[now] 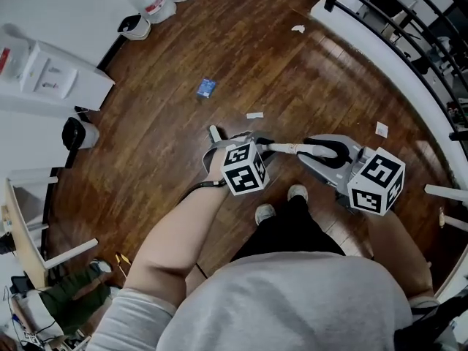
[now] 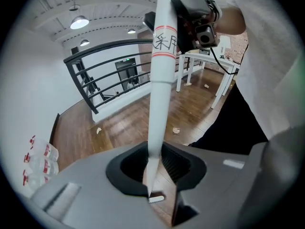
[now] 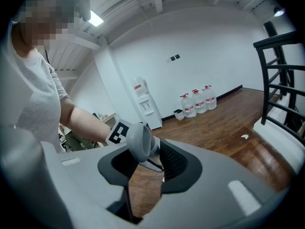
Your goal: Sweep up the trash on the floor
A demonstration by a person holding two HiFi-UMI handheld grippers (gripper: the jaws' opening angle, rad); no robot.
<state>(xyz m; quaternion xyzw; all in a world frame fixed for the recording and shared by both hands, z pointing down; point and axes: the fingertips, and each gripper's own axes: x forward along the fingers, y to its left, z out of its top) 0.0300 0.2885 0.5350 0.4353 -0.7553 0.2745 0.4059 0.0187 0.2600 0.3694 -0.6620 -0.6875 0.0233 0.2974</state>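
Trash scraps (image 1: 254, 115) are scattered on the wood floor (image 1: 161, 159). The nearest is seen just ahead of the left gripper (image 2: 155, 170). A white handle (image 2: 161, 75) is clamped between its jaws. The handle's rounded end is gripped by the right gripper (image 3: 143, 163).

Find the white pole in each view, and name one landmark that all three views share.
Head view: white pole, centre, lying crosswise.
Left gripper view: pole, centre, rising from the tongs to the top edge.
Right gripper view: pole seen end-on, left of centre, in the tongs.
Shared landmark: water bottles by the white wall.
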